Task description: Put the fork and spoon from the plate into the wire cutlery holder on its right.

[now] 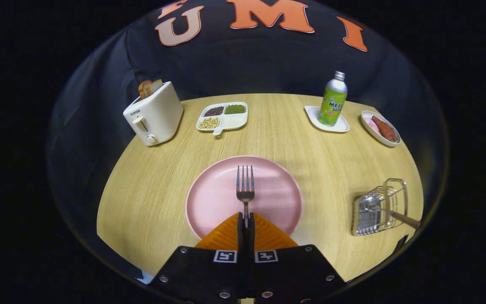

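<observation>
Orange ribbed fingers (264, 236) of the gripper (246, 220) pinched the silver metal fork's (245, 188) handle over the round pink plate (209, 202), with the wire cutlery holder (378, 209) to its right on the wooden table (150, 177).

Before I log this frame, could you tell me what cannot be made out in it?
- Fork handle, gripper view: its near end is hidden between the shut claw fingers.
- Holder contents: a handle sticks out, but the head is blurred behind the wires, so which utensil it is cannot be told.

Wooden table (293, 139): plate (209, 202), toaster (154, 116)
</observation>
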The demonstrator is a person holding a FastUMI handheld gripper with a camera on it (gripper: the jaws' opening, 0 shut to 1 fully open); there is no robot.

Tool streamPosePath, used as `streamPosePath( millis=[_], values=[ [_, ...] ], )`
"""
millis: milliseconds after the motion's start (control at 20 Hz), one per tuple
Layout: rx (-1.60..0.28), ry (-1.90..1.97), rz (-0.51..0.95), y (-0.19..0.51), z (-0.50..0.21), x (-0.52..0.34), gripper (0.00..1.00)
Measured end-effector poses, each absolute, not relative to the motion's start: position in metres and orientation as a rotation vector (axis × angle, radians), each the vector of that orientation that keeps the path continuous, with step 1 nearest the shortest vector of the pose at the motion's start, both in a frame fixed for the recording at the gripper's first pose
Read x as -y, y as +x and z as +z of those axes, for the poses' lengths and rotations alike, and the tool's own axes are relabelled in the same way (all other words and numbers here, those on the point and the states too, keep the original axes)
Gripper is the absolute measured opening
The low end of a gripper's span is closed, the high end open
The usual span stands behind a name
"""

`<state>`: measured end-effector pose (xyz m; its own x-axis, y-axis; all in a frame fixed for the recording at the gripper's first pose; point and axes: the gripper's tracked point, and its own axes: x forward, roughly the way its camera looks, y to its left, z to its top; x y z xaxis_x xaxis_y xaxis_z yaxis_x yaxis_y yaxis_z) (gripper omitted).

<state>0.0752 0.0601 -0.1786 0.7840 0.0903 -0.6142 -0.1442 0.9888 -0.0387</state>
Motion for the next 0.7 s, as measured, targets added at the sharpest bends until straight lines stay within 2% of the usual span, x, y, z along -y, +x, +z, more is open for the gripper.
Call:
streamPosePath(
  millis=[700],
  values=[
    [-0.792,-0.162,0.049,0.045,-0.101,0.102,0.01]
  ],
)
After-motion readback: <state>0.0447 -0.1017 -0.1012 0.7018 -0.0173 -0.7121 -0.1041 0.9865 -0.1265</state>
